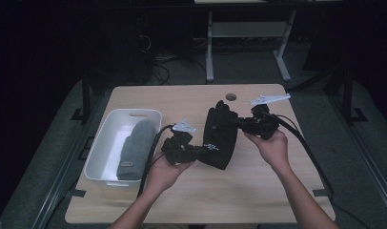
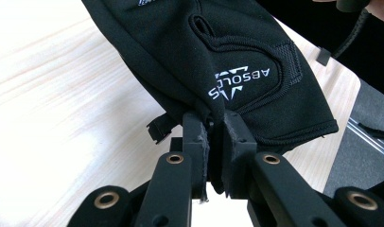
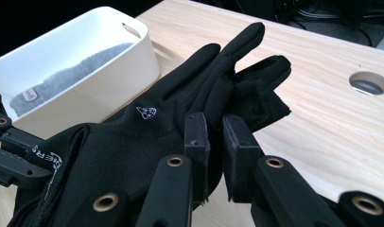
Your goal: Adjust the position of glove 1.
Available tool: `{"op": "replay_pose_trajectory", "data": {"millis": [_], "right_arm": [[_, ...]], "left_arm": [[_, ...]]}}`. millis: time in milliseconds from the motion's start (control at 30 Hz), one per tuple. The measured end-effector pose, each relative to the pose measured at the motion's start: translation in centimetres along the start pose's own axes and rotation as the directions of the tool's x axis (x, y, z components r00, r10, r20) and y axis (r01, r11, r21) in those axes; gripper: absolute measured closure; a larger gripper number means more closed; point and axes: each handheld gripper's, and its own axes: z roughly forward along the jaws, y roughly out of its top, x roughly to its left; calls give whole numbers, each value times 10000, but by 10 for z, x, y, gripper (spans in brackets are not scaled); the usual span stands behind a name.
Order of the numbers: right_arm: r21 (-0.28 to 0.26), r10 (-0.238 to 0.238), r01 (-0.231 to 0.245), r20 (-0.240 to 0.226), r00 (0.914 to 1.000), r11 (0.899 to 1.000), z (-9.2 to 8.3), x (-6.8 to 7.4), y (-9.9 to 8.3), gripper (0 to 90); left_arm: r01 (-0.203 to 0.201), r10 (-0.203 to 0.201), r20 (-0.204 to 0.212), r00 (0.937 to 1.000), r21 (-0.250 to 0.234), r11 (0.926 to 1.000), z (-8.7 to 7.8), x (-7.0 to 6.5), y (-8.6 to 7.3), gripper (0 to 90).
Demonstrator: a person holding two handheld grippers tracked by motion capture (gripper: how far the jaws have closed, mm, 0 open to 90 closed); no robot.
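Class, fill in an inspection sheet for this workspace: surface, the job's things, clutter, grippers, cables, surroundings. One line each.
Surface: light wooden table, with a round hole near its far edge.
Job's things: black glove, held up between both grippers; white lettering near its cuff.
Clutter: white bin at the table's left, holding a folded grey cloth.
Grippers: left gripper shut on the glove's cuff end; right gripper shut on the glove near its fingers.
Cables: black cable trails from the left gripper past the bin; another from the right gripper off the table's right edge.
Surroundings: dark room, a desk frame with loose wires beyond the table.
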Motion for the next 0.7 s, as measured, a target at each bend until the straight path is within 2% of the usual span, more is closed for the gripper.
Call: {"op": "replay_pose_trajectory", "data": {"millis": [67, 267, 533, 700], "right_arm": [[-43, -50, 50, -29, 10000, 10000, 1, 1, 2, 812], [-106, -230, 228, -111, 9997, 9997, 5, 10, 12, 812], [-197, -447, 443, -211, 9988, 9988, 7, 19, 24, 812], [-252, -478, 471, -284, 9985, 9986, 9, 24, 29, 811]], "left_arm": [[-80, 80, -6, 10000, 48, 10000, -2, 1, 0, 819], [72, -74, -127, 9999, -110, 9999, -13, 6, -1, 819], [74, -81, -278, 9996, -221, 9997, -26, 11, -2, 819], [-39, 30, -363, 9993, -247, 9997, -33, 12, -1, 819]]}}
